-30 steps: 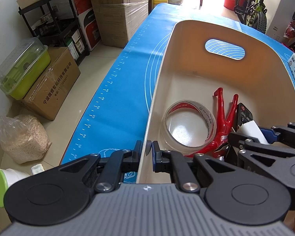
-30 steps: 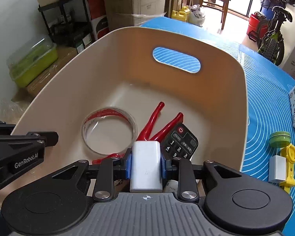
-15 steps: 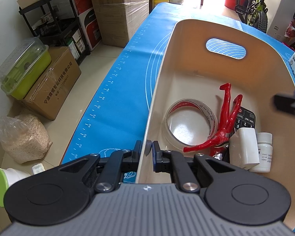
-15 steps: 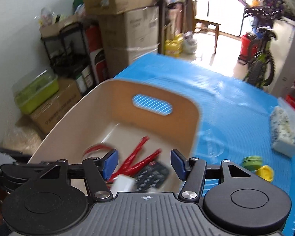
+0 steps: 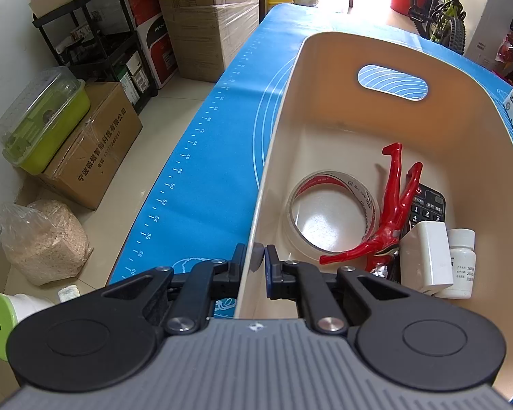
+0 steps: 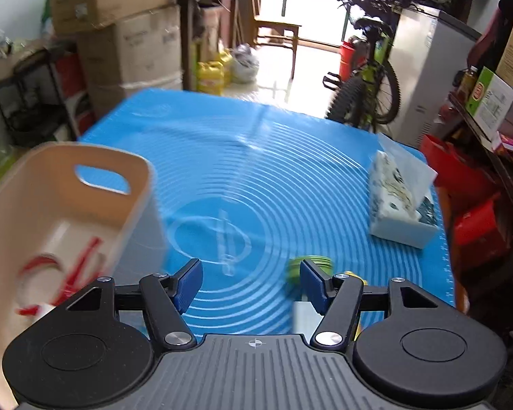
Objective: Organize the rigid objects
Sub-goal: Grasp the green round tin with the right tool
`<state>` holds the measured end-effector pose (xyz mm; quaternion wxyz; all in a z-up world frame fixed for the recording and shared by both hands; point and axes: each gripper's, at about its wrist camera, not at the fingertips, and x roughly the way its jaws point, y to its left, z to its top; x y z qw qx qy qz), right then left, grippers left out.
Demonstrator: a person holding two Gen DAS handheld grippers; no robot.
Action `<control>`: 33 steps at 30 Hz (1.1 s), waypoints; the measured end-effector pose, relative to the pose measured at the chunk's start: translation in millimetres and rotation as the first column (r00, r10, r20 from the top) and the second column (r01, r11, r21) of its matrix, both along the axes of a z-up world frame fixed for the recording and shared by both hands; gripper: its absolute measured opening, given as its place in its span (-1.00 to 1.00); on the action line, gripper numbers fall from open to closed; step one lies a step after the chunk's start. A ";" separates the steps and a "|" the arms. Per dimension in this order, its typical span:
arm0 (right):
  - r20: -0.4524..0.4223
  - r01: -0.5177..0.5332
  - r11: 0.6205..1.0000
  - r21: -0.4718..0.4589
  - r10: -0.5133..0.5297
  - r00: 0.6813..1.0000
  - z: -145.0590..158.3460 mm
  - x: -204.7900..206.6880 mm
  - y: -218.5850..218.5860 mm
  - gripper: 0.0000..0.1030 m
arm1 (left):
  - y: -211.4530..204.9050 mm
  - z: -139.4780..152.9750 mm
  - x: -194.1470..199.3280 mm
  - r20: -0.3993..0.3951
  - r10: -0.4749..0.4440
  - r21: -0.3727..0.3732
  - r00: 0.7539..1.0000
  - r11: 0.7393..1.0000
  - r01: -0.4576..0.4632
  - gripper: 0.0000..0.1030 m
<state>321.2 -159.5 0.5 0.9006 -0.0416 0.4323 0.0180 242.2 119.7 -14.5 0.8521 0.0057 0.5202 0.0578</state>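
A beige bin (image 5: 284, 119) stands on the blue mat (image 5: 201, 184). My left gripper (image 5: 255, 260) is shut on the bin's near left wall. Inside lie a clear tape roll (image 5: 331, 212), a red plastic figure (image 5: 395, 205), a black remote (image 5: 429, 205), a white charger block (image 5: 427, 256) and a white pill bottle (image 5: 460, 263). In the blurred right wrist view the bin (image 6: 51, 177) sits at the left. My right gripper (image 6: 251, 285) hangs over the mat (image 6: 256, 177), its jaws opening with nothing between them. A green lid (image 6: 311, 262), a yellow piece (image 6: 357, 277) and a white piece (image 6: 302, 317) lie by its right finger.
A tissue pack (image 6: 400, 201) lies at the mat's right edge. Cardboard boxes (image 5: 205, 17), a black shelf (image 5: 95, 44) and a green container (image 5: 41, 119) stand on the floor left of the table. A bicycle (image 6: 369, 82) stands beyond the far edge.
My right gripper let go of the white charger block into the bin, opened, and swung right out of the bin over the mat. The left gripper kept its hold on the bin wall.
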 end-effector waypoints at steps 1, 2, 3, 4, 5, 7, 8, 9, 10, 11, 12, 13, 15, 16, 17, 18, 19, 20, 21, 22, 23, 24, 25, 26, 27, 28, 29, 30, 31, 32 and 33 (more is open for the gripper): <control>-0.004 0.003 1.000 -0.016 -0.003 1.000 -6.7 4.0 -2.9 0.36 | -1.1 -0.4 -0.2 0.000 -0.002 0.003 1.000 1.000 0.002 -0.76; -0.010 0.007 0.999 -0.033 -0.007 1.000 -13.3 7.6 -3.9 0.36 | -1.4 -0.4 0.0 -0.001 -0.003 0.004 1.000 1.000 0.003 -0.76; -0.016 0.012 0.999 -0.048 -0.013 1.000 -19.5 11.2 -5.3 0.36 | -1.1 -0.7 0.1 -0.001 -0.003 0.003 1.000 1.000 0.003 -0.76; -0.018 0.020 0.998 -0.063 -0.021 1.000 -25.7 14.6 -6.7 0.36 | -0.5 -0.9 0.4 -0.003 -0.001 0.001 1.000 1.000 0.001 -0.76; -0.019 0.029 0.997 -0.074 -0.030 0.999 -32.0 18.2 -8.4 0.37 | -1.2 -0.6 1.0 -0.004 0.001 -0.001 1.000 1.000 -0.001 -0.76; -0.020 0.047 0.995 -0.093 -0.049 0.999 -44.0 25.5 -11.4 0.38 | -1.3 -0.8 1.3 -0.005 0.000 0.000 1.000 1.000 0.000 -0.76; -0.022 0.053 0.993 -0.104 -0.055 0.998 -50.0 29.3 -12.2 0.38 | -1.3 -1.2 1.5 -0.004 -0.001 0.003 1.000 1.000 0.001 -0.76; -0.023 0.057 0.992 -0.115 -0.060 0.998 -54.7 32.6 -12.5 0.38 | -1.7 -1.4 1.7 -0.005 -0.001 0.004 1.000 1.000 0.001 -0.76; -0.026 0.059 0.991 -0.121 -0.062 0.998 -59.1 36.1 -13.3 0.38 | -1.5 -1.5 1.7 -0.005 -0.002 0.004 1.000 1.000 0.002 -0.76; -0.033 0.064 0.991 -0.120 -0.068 0.997 -63.5 39.7 -14.4 0.38 | -1.7 -1.5 1.7 -0.005 -0.001 0.003 1.000 1.000 0.001 -0.76; -0.038 0.074 0.991 -0.115 -0.079 0.996 -67.6 43.3 -16.6 0.38 | -1.5 -1.6 1.8 -0.006 -0.001 0.002 1.000 1.000 0.001 -0.76; -0.043 0.085 0.990 -0.109 -0.090 0.995 -71.2 46.5 -18.9 0.39 | -1.8 -1.6 1.8 -0.006 -0.001 0.002 1.000 1.000 0.001 -0.76; -0.046 0.100 0.988 -0.115 -0.105 0.993 -77.7 51.6 -22.2 0.39 | -4.0 -2.1 2.3 -0.007 -0.003 0.006 1.000 1.000 0.003 -0.76; -0.050 0.100 0.988 -0.118 -0.106 0.993 -80.8 53.2 -23.6 0.39 | -4.8 -2.1 2.3 -0.007 -0.004 0.008 1.000 1.000 0.004 -0.76; -0.040 0.096 0.986 -0.135 -0.103 0.994 -83.0 53.9 -23.1 0.40 | -5.4 -2.3 2.4 -0.007 -0.005 0.009 1.000 1.000 0.005 -0.76; -0.034 0.090 0.984 -0.153 -0.097 0.995 -85.0 54.8 -22.2 0.39 | -5.7 -2.4 2.5 -0.007 -0.006 0.010 1.000 1.000 0.006 -0.76; -0.030 0.084 0.983 -0.162 -0.090 0.996 -86.7 55.2 -21.6 0.39 | -5.4 -2.4 2.8 -0.007 -0.006 0.010 1.000 1.000 0.006 -0.76; -0.028 0.078 0.983 -0.164 -0.084 0.996 -87.2 55.8 -21.5 0.38 | -5.6 -2.4 2.8 -0.007 -0.006 0.010 1.000 1.000 0.006 -0.76; -0.031 0.076 0.984 -0.163 -0.082 0.996 -88.4 56.9 -21.7 0.37 | -5.7 -2.4 2.8 -0.007 -0.006 0.010 1.000 1.000 0.006 -0.76; -0.033 0.075 0.984 -0.162 -0.081 0.996 -89.3 57.7 -21.8 0.33 | -5.6 -2.3 2.8 -0.007 -0.006 0.011 1.000 1.000 0.006 -0.76; -0.028 0.074 0.983 -0.169 -0.080 0.996 -90.1 57.7 -21.0 0.24 | -5.9 -2.4 2.7 -0.007 -0.006 0.012 1.000 1.000 0.006 -0.75; -0.025 0.072 0.982 -0.176 -0.077 0.997 -90.2 58.2 -20.7 0.13 | -5.6 -2.5 2.8 -0.007 -0.006 0.013 1.000 1.000 0.006 -0.75; -0.025 0.068 0.982 -0.175 -0.073 0.997 -90.9 57.9 -20.7 0.09 | -5.7 -2.5 2.7 -0.007 -0.005 0.013 1.000 1.000 0.005 -0.75; -0.020 0.064 0.983 -0.174 -0.069 0.997 -91.2 56.9 -21.2 0.05 | -5.3 -2.9 2.8 -0.007 -0.005 0.013 1.000 1.000 0.005 -0.75; -0.015 0.060 0.983 -0.174 -0.064 0.998 -91.4 55.7 -21.3 0.05 | -5.3 -2.9 2.8 -0.007 -0.004 0.013 1.000 1.000 0.005 -0.75; -0.010 0.056 0.983 -0.176 -0.059 0.998 -91.6 54.4 -21.2 0.05 | -5.3 -2.8 2.8 -0.007 -0.005 0.013 1.000 1.000 0.005 -0.75; -0.004 0.054 0.982 -0.179 -0.055 0.998 -91.4 52.8 -20.8 0.05 | -5.3 -2.8 2.8 -0.007 -0.005 0.013 1.000 1.000 0.006 -0.75; 0.003 0.054 0.982 -0.183 -0.055 0.998 -90.9 51.3 -20.6 0.05 | -5.2 -2.9 2.8 -0.007 -0.005 0.013 1.000 1.000 0.005 -0.75; 0.011 0.057 0.982 -0.182 -0.056 0.998 -89.5 49.1 -20.4 0.05 | -5.1 -3.0 2.8 -0.008 -0.005 0.013 1.000 1.000 0.005 -0.75; 0.020 0.061 0.982 -0.180 -0.059 0.998 -87.5 47.0 -20.5 0.05 | -5.3 -2.8 2.8 -0.007 -0.005 0.012 1.000 1.000 0.005 -0.75; 0.028 0.065 0.982 -0.175 -0.061 0.998 -84.7 45.1 -20.8 0.05 | -5.4 -2.9 2.8 -0.007 -0.005 0.013 1.000 1.000 0.005 -0.75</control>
